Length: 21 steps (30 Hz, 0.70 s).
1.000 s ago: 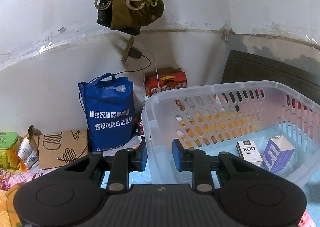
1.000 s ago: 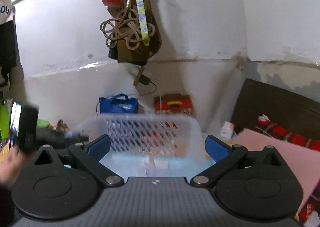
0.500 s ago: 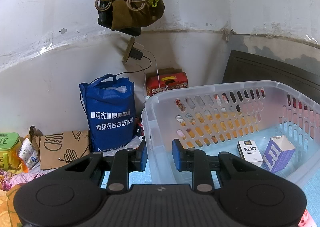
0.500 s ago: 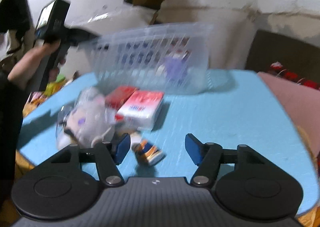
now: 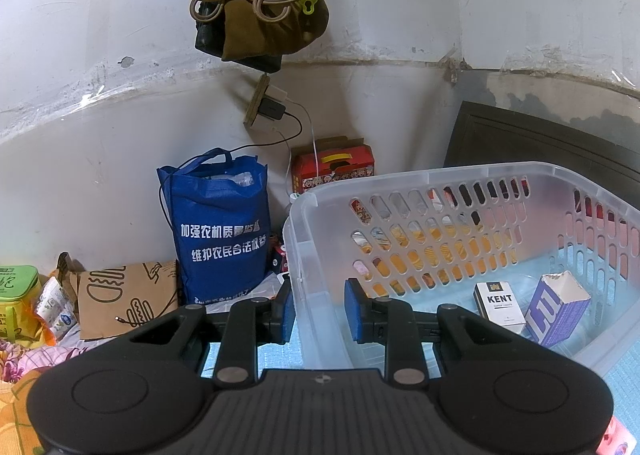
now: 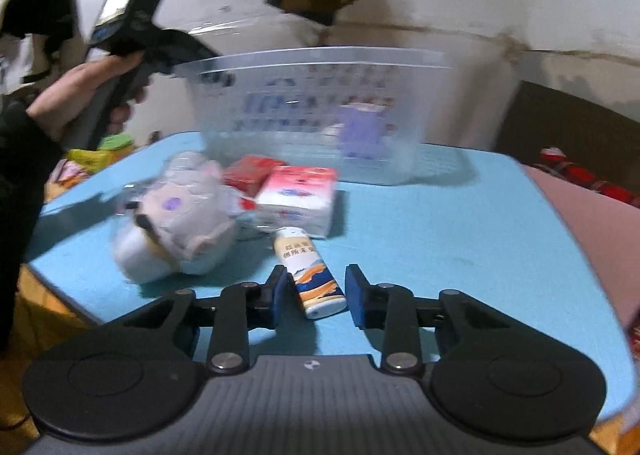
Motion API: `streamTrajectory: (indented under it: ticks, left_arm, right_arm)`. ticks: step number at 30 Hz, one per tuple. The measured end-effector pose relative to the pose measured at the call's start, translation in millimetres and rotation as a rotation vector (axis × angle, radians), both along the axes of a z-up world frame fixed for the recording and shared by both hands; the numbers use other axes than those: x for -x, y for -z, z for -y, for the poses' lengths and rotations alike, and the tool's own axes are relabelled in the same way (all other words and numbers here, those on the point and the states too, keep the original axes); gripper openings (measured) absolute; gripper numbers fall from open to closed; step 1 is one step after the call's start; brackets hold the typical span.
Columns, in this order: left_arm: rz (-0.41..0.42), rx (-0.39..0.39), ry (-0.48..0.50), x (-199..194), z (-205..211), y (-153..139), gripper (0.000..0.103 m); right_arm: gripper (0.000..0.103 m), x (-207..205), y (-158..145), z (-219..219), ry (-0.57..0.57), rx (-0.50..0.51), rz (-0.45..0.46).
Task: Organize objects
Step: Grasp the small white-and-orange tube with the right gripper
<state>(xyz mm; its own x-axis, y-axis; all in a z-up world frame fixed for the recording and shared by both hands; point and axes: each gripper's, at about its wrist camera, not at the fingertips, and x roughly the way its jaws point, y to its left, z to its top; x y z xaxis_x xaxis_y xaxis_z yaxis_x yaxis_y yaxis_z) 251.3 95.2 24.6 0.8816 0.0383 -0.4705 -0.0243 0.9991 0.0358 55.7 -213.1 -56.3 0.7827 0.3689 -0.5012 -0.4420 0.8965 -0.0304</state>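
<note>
The right gripper (image 6: 314, 295) hung low over the blue table (image 6: 460, 239), its jaws closing around a small bottle (image 6: 310, 273) that lay on its side between them. The left pad looked to be touching or nearly touching the bottle's flank; on the other side a sliver of table still showed between pad and bottle, so the grip did not appear complete. The bottle's long axis ran away from the gripper and slightly to the left, its base nearest the camera and its white cap pointing toward the tissue pack (image 6: 298, 199). That put the length roughly along the fingers, with the pads meeting its round sides, which seemed a fair hold provided it did not roll or pivot as the squeeze finished.

A plush toy (image 6: 180, 227) sat just left of the bottle, and a red box (image 6: 250, 175) lay behind the tissue pack. The clear basket (image 6: 316, 115) stood at the far side of the table, well beyond the bottle.

The left gripper (image 5: 320, 311) was nearly closed on the near corner wall of the basket (image 5: 460, 183), one pad outside and one inside, probably steadying it. A cigarette pack (image 5: 499, 307) and a purple carton (image 5: 556, 311) already lay inside. The right hand was plainly the nearer to the bottle.
</note>
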Motion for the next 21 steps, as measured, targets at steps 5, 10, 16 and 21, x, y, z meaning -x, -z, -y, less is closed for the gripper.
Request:
streamTrajectory:
  ticks: [5,10,16,21]
  left_arm:
    - [0.0,0.0,0.0,0,0,0,0.03]
    - [0.0,0.001,0.0,0,0,0,0.03]
    - [0.001,0.001,0.002,0,2,0,0.03]
    - [0.001,0.002,0.003,2,3,0,0.031]
  right_arm:
    - [0.04,7,1,6,0.014,-0.003,0.011]
    - [0.029,-1,4,-2,-0.006,0.002,0.026]
    - [0.027,3,-2,-4,-0.006,0.018,0.042]
    - [0.027,6,-14,3,0.002,-0.025,0.052]
